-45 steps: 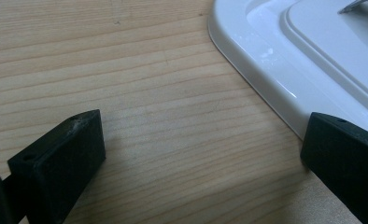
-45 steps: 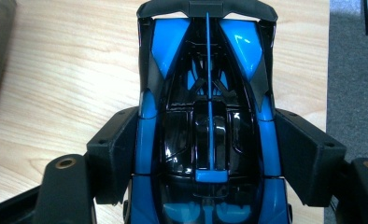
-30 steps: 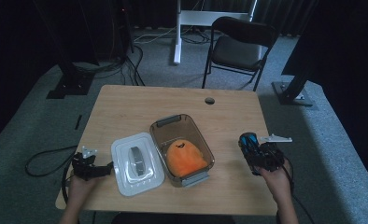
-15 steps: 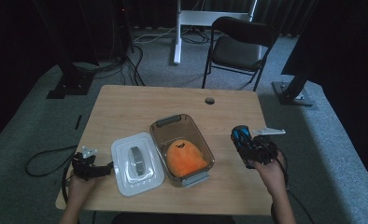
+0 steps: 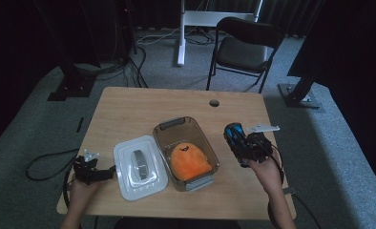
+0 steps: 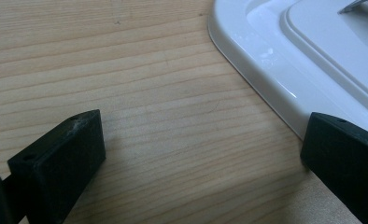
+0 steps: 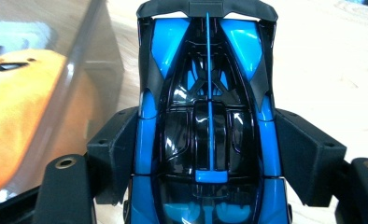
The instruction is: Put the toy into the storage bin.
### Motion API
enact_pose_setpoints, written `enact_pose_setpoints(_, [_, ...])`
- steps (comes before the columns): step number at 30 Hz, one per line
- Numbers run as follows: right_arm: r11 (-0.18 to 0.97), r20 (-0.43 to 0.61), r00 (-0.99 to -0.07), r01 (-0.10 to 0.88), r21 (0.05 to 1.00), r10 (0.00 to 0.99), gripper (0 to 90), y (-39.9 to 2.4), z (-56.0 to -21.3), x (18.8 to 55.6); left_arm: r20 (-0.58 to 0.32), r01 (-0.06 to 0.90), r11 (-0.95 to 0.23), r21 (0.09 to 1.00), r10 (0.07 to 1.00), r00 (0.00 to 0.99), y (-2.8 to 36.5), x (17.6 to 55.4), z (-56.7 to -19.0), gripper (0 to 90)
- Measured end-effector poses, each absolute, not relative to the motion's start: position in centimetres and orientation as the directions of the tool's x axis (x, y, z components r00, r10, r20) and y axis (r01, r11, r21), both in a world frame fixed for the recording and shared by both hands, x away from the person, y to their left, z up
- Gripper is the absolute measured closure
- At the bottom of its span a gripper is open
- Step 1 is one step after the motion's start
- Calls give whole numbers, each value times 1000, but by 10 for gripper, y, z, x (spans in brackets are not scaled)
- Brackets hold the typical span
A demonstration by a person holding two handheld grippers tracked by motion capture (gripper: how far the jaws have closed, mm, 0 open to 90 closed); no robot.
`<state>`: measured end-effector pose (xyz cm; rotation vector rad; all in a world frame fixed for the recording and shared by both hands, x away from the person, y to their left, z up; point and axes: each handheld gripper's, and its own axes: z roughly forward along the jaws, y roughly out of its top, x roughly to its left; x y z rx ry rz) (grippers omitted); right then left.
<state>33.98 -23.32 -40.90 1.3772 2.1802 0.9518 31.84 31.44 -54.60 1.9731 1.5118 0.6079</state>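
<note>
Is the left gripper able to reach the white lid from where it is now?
Probably yes. The left gripper sits open on the table right beside the white lid, and in its own view the lid's edge already lies by one jaw, with bare wood between.

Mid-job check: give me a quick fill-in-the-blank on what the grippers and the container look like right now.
1. The right gripper is shut on a blue and black toy ____.
2. The orange plush lies inside the clear ____.
3. The white lid lies on the table, ____ the left gripper and the container.
4. The left gripper's jaws are ____.

Missing words: car; container; between; open
</note>
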Motion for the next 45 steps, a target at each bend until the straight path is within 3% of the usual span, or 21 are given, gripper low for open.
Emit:
enact_pose_setpoints(19, [344,22,-532,576,741,846,269,-182,-385,349,9,705,-192,683,967,255,314,318,-546,2])
enact_pose_setpoints(45, [392,49,-624,548,739,780,269,-116,-387,358,11,705,-195,682,967,256,314,319,-546,2])
